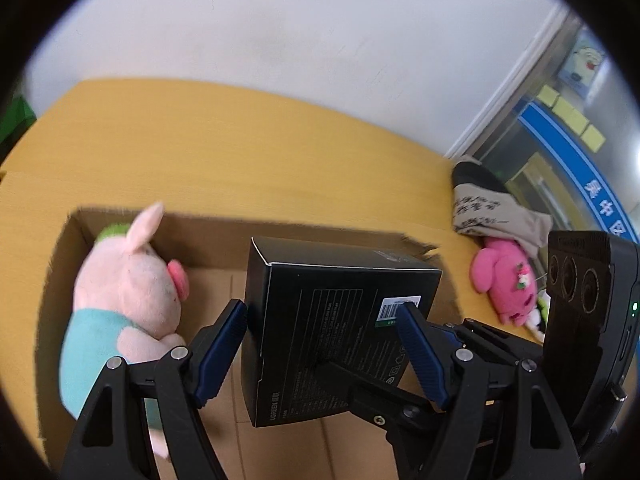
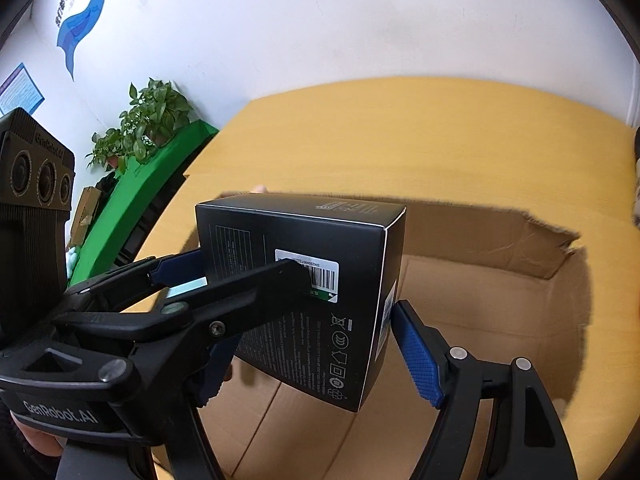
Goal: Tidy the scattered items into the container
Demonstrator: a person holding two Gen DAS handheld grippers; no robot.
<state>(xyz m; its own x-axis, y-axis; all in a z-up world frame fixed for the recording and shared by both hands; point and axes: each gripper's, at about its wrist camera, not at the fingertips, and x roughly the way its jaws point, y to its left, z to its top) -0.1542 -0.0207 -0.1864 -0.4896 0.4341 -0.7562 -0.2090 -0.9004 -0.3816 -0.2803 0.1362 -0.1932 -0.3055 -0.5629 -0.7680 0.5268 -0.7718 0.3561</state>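
A black product box (image 1: 332,332) hangs above the open cardboard box (image 1: 208,236), also seen in the right wrist view (image 2: 304,292) over the carton (image 2: 500,280). My left gripper (image 1: 324,352) has its blue pads on both sides of the black box. My right gripper (image 2: 308,356) also clamps it, one pad (image 2: 416,356) against its right face. A pink pig plush (image 1: 132,292) in a teal shirt lies inside the carton at the left. A bright pink plush (image 1: 506,280) lies on the table to the right.
The yellow wooden table (image 1: 240,148) carries a grey printed cloth bag (image 1: 492,208) at its right edge. A glass door stands behind. Potted plants (image 2: 148,120) and a green surface (image 2: 132,208) lie left of the table.
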